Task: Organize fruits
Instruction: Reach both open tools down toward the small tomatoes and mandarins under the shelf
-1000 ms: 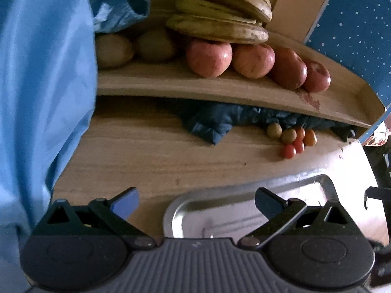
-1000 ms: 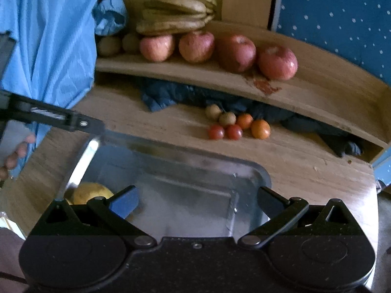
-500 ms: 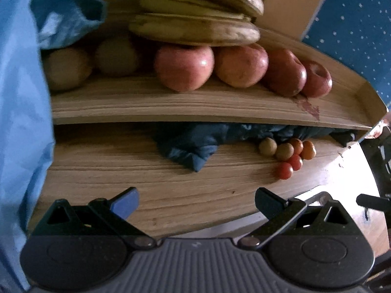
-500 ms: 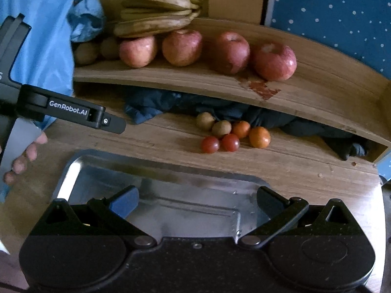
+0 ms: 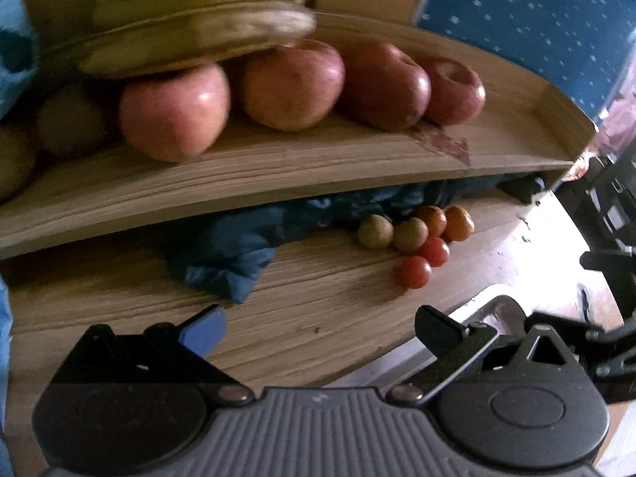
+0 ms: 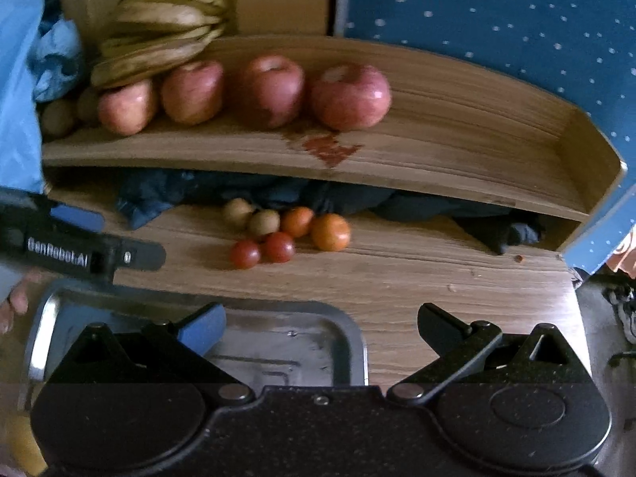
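Note:
On the wooden shelf sit several red apples under a bunch of bananas, with brownish kiwis at the left. My left gripper is open and empty, close below the apples. Small fruits lie on the tabletop under the shelf: red tomatoes, orange ones and brown ones. My right gripper is open and empty above the steel tray. In the right wrist view I see the apples, bananas, the small fruits and the left gripper's body.
A dark blue cloth is stuffed under the shelf. Light blue fabric hangs at the left. A red stain marks the shelf. A yellow fruit shows at the tray's near left corner. A hand holds the left gripper.
My left gripper has moved forward and up toward the shelf, so apples and bananas loom larger. My right gripper has shifted forward and right along the tray. Both stayed open.

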Available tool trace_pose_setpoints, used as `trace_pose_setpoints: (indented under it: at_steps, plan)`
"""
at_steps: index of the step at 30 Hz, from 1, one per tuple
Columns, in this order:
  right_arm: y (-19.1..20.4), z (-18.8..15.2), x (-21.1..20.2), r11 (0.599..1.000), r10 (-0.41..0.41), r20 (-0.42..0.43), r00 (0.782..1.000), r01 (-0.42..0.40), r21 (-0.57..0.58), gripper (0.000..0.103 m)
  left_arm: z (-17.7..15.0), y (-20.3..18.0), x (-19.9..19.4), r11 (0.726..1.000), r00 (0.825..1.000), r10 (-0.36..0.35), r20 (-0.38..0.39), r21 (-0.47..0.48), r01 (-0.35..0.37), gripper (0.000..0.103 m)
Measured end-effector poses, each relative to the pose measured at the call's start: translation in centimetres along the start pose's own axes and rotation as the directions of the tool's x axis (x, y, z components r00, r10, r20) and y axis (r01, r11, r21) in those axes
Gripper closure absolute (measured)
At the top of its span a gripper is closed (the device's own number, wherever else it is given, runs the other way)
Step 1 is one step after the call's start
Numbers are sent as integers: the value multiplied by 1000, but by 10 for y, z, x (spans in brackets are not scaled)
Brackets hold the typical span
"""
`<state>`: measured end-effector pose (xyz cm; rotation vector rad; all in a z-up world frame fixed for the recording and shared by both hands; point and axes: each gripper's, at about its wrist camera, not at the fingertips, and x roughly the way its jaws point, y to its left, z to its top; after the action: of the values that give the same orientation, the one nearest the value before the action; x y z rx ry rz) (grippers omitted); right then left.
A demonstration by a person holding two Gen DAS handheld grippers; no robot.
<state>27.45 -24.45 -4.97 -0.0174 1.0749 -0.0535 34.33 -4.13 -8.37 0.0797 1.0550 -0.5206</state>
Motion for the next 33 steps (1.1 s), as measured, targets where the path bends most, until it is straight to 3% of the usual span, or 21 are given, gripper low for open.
trace_pose_setpoints:
  at_steps: [11,21,33]
  plan:
    - [-16,13,4,999,1,29,1000,0,-40,1,4,-26,8,999,1000,-4,0,47,4,0]
    - [-46,21,26,996,79,28,996,-77,-48,2,5,-60,20,989,996,77,39,126,-81,0]
    - [-72,28,62,975,191,-16,981,-192,-111,11,11,-69,35,986,987,158,28,43,-159,1]
